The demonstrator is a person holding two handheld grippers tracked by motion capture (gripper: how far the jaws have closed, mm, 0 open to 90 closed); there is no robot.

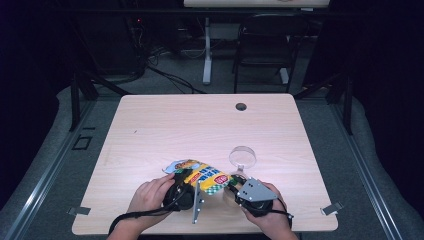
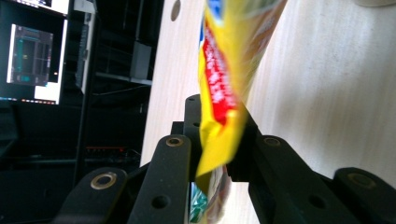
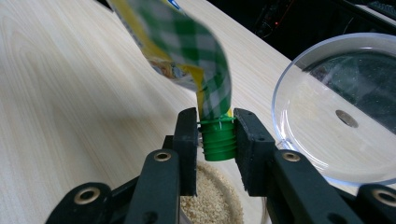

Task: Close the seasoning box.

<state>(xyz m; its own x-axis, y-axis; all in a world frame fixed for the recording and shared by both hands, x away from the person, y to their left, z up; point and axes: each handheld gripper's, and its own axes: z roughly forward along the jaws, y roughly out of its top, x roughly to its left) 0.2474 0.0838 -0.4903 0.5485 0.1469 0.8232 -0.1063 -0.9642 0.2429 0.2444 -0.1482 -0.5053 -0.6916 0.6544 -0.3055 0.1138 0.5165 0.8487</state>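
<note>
Near the desk's (image 1: 150, 125) front edge, the left gripper (image 2: 219, 140) pinches the bottom seam of a yellow spouted pouch (image 1: 200, 176), while the right gripper (image 3: 215, 140) clamps its green screw cap (image 3: 217, 139). The cap looks still on, so unscrewing and emptying seem left. A clear round lid (image 3: 336, 126) lies just beside, and a container of pale grains (image 3: 210, 203) sits under the cap.

One pouch (image 1: 200, 176), one clear lid (image 1: 243, 156), perhaps one grain-filled dish (image 3: 212, 203), two tongs.
</note>
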